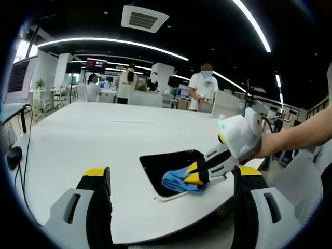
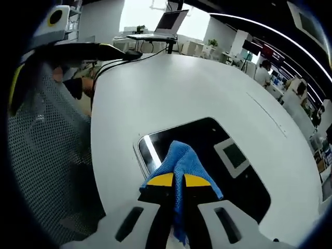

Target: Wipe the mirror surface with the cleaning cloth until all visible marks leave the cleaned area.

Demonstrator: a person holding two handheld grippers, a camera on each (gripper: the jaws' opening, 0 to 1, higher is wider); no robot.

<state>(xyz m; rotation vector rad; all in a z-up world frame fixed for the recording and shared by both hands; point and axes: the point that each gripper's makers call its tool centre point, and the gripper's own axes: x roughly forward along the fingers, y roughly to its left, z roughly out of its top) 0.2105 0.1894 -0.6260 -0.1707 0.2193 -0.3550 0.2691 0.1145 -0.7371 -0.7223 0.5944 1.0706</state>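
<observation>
Meanwhile, the right gripper pinches a blue cleaning cloth, apparently resting on the dark mirror atop a white table. The left gripper hovers alongside, jaws spread and empty.

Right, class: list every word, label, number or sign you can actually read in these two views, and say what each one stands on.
None can be read.
The red sign on the far wall: lettering too small and blurred.
The dark wall screen at the room's edge: faint lines, unreadable.
The dark rectangular mirror on the white table: reflections, no text.
The blue cleaning cloth held by the right tool: no label visible.
</observation>
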